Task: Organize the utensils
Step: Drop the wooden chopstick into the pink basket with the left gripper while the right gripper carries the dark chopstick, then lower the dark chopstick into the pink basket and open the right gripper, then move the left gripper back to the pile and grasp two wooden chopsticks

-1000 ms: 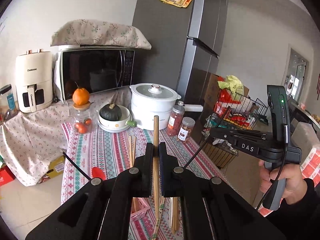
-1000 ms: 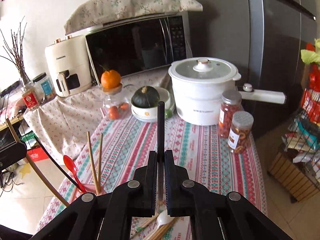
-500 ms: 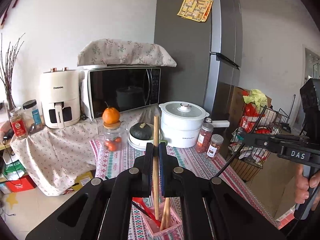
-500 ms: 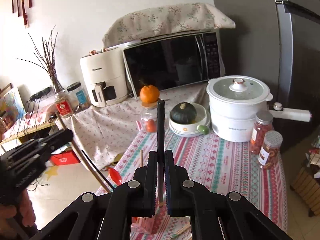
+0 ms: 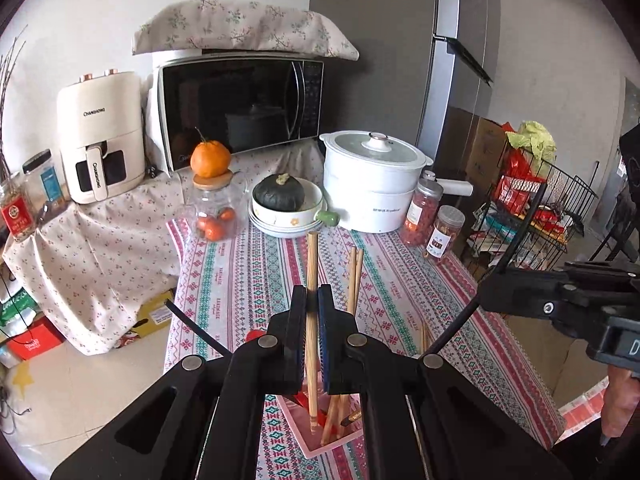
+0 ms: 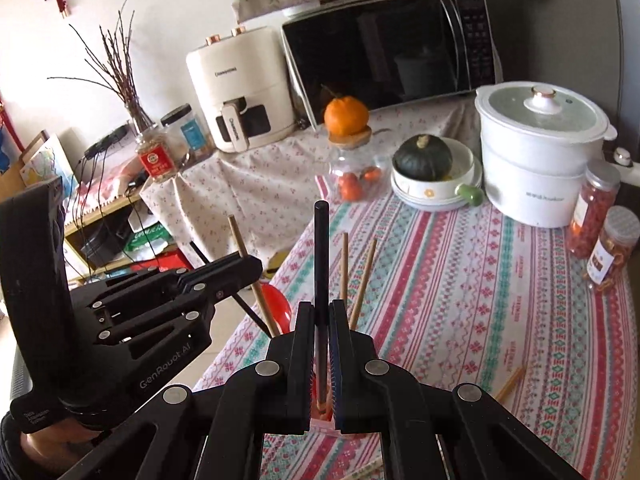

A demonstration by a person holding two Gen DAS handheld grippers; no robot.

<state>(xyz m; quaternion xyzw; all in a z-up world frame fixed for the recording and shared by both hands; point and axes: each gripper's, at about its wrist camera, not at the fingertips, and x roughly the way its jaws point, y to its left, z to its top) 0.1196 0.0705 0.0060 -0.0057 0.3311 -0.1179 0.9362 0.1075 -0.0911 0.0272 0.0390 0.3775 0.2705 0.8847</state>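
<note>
My left gripper (image 5: pixel 313 304) is shut on a wooden chopstick (image 5: pixel 312 264), held upright with its lower tip inside the pink utensil holder (image 5: pixel 316 436) on the striped tablecloth. Two more wooden chopsticks (image 5: pixel 354 280) and a red spoon stand in the holder. My right gripper (image 6: pixel 321 316) is shut on a black chopstick (image 6: pixel 321 264), upright just over the same holder (image 6: pixel 324 420). The left gripper (image 6: pixel 224 276) shows at the left of the right wrist view. A loose chopstick (image 6: pixel 510 384) lies on the cloth to the right.
At the table's back stand a white pot (image 5: pixel 374 184), a bowl with a dark squash (image 5: pixel 286 204), a glass jar topped by an orange (image 5: pixel 212 200) and two snack jars (image 5: pixel 434 220). A microwave and air fryer sit behind. A wire rack (image 5: pixel 536 208) stands at right.
Both grippers have dropped down toward the pink holder. The wooden chopstick's tip now sits inside it, and the black chopstick is over it.
</note>
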